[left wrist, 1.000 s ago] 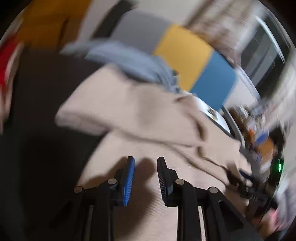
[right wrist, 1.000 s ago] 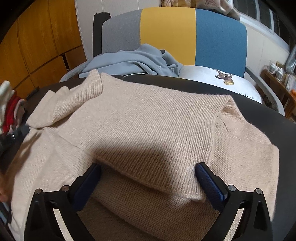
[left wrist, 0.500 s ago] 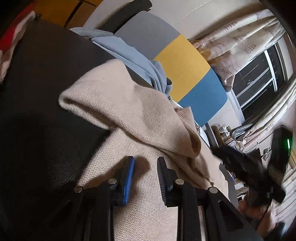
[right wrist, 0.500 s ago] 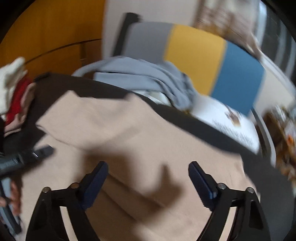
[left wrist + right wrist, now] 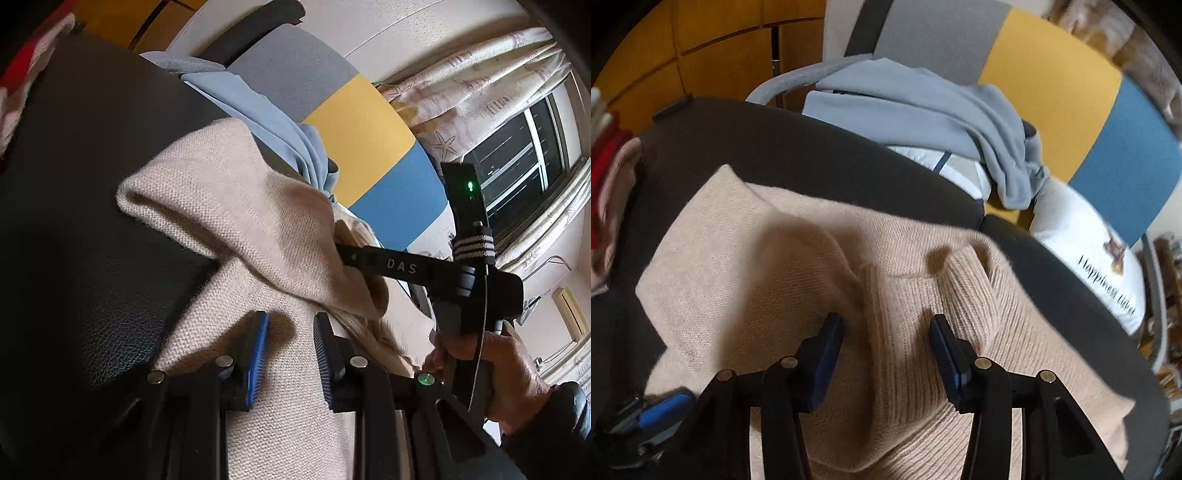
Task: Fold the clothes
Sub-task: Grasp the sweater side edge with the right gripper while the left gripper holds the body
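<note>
A beige knit sweater (image 5: 775, 280) lies partly folded on a black padded surface (image 5: 798, 147). It also shows in the left wrist view (image 5: 236, 214), with a folded flap raised over its body. My left gripper (image 5: 290, 350) is open with a narrow gap, low over the sweater's body, holding nothing. My right gripper (image 5: 886, 339) is open, its fingers on either side of a raised ridge of the ribbed knit. In the left wrist view the right gripper's black body (image 5: 424, 266) reaches into the sweater's fold, held by a hand (image 5: 498, 365).
A light blue-grey garment (image 5: 923, 114) lies on a chair with a grey, yellow and blue back (image 5: 1052, 81). A white printed cushion (image 5: 1089, 258) sits on its seat. Red and pink clothes (image 5: 609, 177) are piled at the left. A curtained window (image 5: 517, 155) is beyond.
My right gripper has narrowed its jaws and moved in over the sweater's ribbed ridge. The left gripper has stayed low over the sweater; the right gripper has come closer in its view.
</note>
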Available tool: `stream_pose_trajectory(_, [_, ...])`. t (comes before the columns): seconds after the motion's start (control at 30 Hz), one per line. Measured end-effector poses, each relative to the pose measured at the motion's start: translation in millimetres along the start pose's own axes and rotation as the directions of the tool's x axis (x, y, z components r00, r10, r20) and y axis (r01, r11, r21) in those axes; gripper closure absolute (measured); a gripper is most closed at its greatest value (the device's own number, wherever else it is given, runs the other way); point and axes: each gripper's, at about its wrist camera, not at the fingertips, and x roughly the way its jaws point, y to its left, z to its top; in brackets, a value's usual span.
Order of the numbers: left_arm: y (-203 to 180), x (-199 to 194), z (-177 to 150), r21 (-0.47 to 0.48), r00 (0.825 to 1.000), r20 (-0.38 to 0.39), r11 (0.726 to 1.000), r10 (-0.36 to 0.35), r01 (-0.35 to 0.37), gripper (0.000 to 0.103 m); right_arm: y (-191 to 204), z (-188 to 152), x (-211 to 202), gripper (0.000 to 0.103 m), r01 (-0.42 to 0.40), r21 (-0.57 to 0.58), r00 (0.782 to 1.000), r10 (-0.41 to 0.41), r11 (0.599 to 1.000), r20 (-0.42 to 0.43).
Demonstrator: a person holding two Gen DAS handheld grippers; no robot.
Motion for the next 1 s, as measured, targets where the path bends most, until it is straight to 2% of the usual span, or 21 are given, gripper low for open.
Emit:
stream_pose_trajectory(0.13, [2, -1, -1, 0.002, 1.000, 0.001, 1.000, 0.001, -0.001, 0.079, -8, -2, 1, 0.049, -0.065, 0.051, 0.997, 0.067, 0.997, -0.031])
stream_pose_trajectory(0.2, [2, -1, -2, 0.005, 1.000, 0.003, 1.000, 0.003, -0.003, 0.079, -13, -2, -1, 0.053, -0.094, 0.084, 0.995, 0.096, 0.992, -0.027])
stream_pose_trajectory(0.27, [2, -1, -2, 0.007, 1.000, 0.003, 1.000, 0.005, -0.005, 0.079, -15, -2, -5, 0.076, -0.110, 0.109, 0.994, 0.112, 0.988, -0.005])
stream_pose_trajectory(0.33, [4, -2, -2, 0.008, 1.000, 0.003, 1.000, 0.005, -0.005, 0.079, -18, -3, -12, 0.090, -0.140, 0.157, 0.990, 0.137, 0.978, 0.028])
stream_pose_trajectory(0.37, [4, -3, -2, 0.008, 1.000, 0.003, 1.000, 0.005, -0.005, 0.079, -20, -3, -16, 0.092, -0.153, 0.176, 0.988, 0.147, 0.972, 0.045])
stream_pose_trajectory(0.67, [5, -6, -2, 0.009, 1.000, 0.002, 1.000, 0.007, -0.007, 0.079, -36, 13, -60, 0.096, -0.197, 0.209, 0.971, 0.161, 0.958, 0.175])
stream_pose_trajectory(0.77, [6, -4, -1, 0.010, 1.000, 0.001, 1.000, 0.008, -0.008, 0.079, -53, 10, -85, 0.096, -0.224, 0.239, 0.954, 0.162, 0.945, 0.252])
stream_pose_trajectory(0.9, [5, -3, 0, 0.011, 1.000, 0.000, 1.000, 0.009, -0.009, 0.079, -95, -21, -124, 0.096, -0.250, 0.316, 0.922, 0.125, 0.915, 0.366])
stream_pose_trajectory(1.0, [6, -1, 1, 0.012, 1.000, -0.003, 1.000, 0.010, -0.010, 0.079, -126, -73, -120, 0.097, -0.265, 0.425, 0.923, 0.101, 0.865, 0.370])
